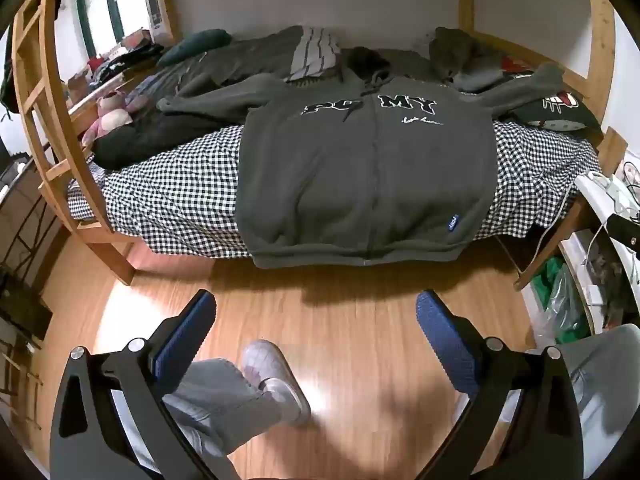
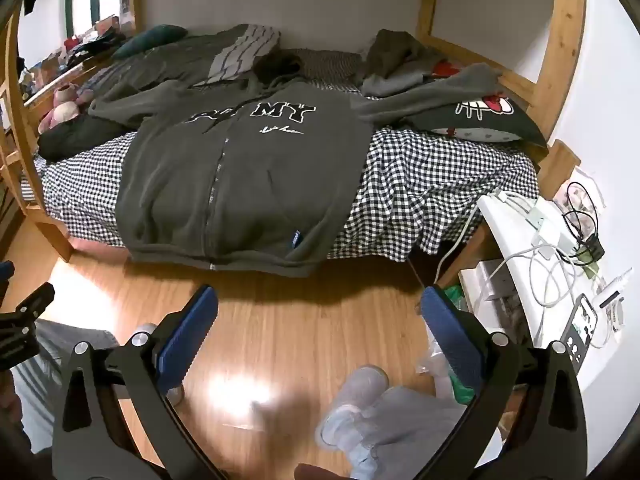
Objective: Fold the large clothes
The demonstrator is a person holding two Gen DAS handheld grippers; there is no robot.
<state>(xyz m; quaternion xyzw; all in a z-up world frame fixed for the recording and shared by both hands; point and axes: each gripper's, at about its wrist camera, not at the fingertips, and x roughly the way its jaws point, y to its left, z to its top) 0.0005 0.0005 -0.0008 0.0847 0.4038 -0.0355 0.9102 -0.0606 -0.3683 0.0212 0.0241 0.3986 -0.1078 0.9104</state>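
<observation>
A large dark grey zip hoodie (image 1: 366, 168) with white letters on the chest lies face up on the checkered bed (image 1: 172, 196). Its sleeves are spread to both sides and its hem hangs over the bed's front edge. It also shows in the right wrist view (image 2: 240, 184). My left gripper (image 1: 316, 304) is open and empty, held above the wooden floor in front of the hem. My right gripper (image 2: 320, 300) is open and empty too, above the floor right of the hoodie's hem.
A wooden bunk frame (image 1: 44, 92) surrounds the bed. Other clothes (image 1: 460, 60), pillows (image 2: 480, 120) and plush toys (image 1: 112, 112) lie at the back and sides. A white desk (image 2: 520, 240) with cables stands on the right. The person's legs and shoes (image 1: 276, 384) are below.
</observation>
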